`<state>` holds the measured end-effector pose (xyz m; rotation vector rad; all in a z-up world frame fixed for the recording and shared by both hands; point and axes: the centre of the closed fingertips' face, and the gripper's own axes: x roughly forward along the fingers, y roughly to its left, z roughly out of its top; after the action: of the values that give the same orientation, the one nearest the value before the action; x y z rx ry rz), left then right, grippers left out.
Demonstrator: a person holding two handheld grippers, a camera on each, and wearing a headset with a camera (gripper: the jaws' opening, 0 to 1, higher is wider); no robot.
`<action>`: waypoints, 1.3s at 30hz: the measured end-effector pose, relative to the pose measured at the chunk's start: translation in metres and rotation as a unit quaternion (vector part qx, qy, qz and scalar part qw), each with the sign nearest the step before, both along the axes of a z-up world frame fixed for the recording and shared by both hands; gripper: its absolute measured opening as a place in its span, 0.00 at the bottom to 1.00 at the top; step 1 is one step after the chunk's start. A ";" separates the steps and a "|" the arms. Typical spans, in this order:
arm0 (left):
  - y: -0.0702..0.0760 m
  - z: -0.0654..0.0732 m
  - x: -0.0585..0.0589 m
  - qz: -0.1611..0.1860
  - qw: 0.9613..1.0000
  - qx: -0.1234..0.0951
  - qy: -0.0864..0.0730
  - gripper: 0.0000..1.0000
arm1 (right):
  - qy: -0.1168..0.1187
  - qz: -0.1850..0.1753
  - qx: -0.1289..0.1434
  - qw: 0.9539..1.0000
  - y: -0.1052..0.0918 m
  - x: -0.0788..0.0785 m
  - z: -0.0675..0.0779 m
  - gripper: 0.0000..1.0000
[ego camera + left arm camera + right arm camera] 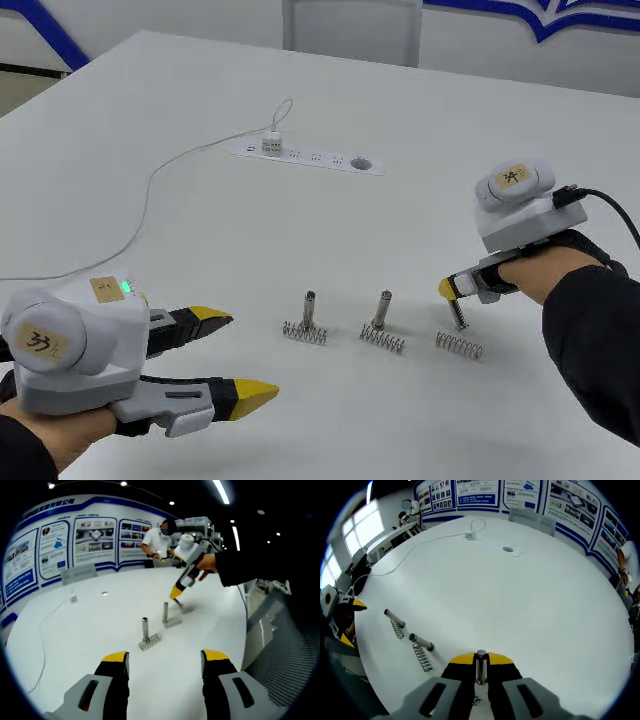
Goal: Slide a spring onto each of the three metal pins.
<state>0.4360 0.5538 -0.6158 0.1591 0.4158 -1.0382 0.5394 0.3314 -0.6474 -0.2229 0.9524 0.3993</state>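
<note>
Pinching the rightmost pin [458,315] in the right gripper [450,292], toward the table's [300,230] near edge. Holding the left gripper [235,355] spread, idle. Eyeing the spring [459,346] alongside: likely light, squashy; nip mid-coil, gently.

Left pin [309,306], middle pin [382,307] and right pin [458,316] line the counter [420,120], a spring [304,333] before each (power strip [305,157] behind).

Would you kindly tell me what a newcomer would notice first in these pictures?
The left pin and middle pin stand on the table, with the left spring and middle spring lying at their feet. The right tongs are shut on the right pin by the right spring; the left tongs are open, near left.
</note>
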 end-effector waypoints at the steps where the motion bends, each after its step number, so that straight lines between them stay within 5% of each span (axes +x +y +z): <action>1: -0.001 0.001 -0.001 -0.001 1.000 0.000 -0.001 0.59 | -0.002 -0.002 0.001 1.000 0.000 -0.002 0.001 0.09; 25: 0.003 0.009 -0.003 -0.002 1.000 -0.001 -0.013 0.59 | -0.041 -0.021 0.021 0.999 -0.012 -0.027 0.008 0.09; 39: 0.004 0.012 -0.004 0.001 1.000 0.000 -0.017 0.59 | -0.052 0.009 0.008 0.999 -0.011 -0.036 0.011 0.12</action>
<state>0.4320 0.5576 -0.6043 0.1753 0.3847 -1.0327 0.5032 0.3203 -0.6369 -0.2349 0.8455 0.4087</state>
